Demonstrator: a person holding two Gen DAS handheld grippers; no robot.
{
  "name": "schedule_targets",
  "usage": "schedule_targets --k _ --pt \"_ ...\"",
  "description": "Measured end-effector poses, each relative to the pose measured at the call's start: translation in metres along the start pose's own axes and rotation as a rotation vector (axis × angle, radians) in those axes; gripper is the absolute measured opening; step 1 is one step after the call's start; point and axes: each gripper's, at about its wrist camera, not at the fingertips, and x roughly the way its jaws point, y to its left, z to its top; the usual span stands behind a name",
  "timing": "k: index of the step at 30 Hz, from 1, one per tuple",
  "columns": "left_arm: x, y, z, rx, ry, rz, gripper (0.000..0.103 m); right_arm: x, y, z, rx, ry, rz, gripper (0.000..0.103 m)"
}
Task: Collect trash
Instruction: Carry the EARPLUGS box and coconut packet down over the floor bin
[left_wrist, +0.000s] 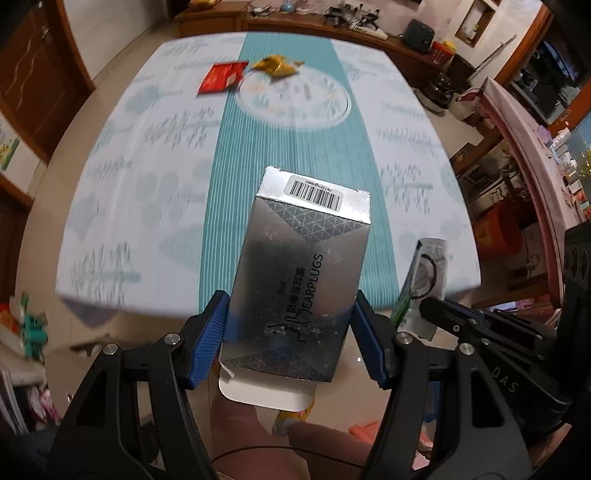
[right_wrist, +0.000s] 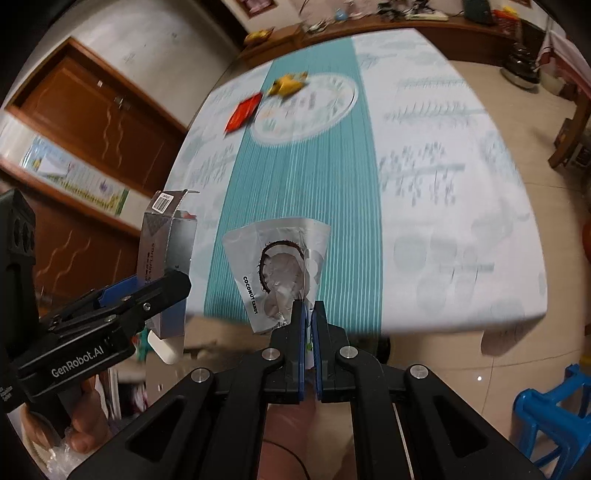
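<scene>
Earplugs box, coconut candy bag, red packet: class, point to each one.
earplugs box (left_wrist: 295, 280), left wrist view, printed front face.
coconut candy bag (right_wrist: 280, 266), right wrist view, coconut picture.
red packet (left_wrist: 221, 78), left wrist view, its middle.

Readable stuff you've got in hand right now

Your silver box says "EARPLUGS" down its face, next to some Chinese characters, and there's a barcode sticker on its top flap, its small print too blurry to read. The silver pouch reads "COCONUT CANDY". The left gripper has "GenRobot.AI" on its body.
</scene>
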Motion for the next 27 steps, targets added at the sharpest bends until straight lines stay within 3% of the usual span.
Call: schedule_targets --k 6,12,16,20,27 --pt "0.008 0.000 -0.050 0.013 0.033 0.008 0.063 0.019 -0.003 -0.055 0.016 0.079 0.024 0.004" --pt "0.054 0.004 -0.086 0.025 0.107 -0.007 0.063 0.062 -0.019 -0.105 0.062 0.159 -0.004 0.004" --pt "0.105 0.011 -0.111 0.031 0.150 -0.006 0.063 0.101 -0.041 -0.131 0.102 0.188 -0.034 0.004" --pt "0.175 0.018 -0.140 0.068 0.159 0.044 0.063 0.168 -0.076 -0.159 0.164 0.205 -0.064 0.004" --pt "0.285 0.034 -0.175 0.074 0.155 0.060 0.064 0.283 -0.135 -0.195 0.230 0.212 -0.107 0.004"
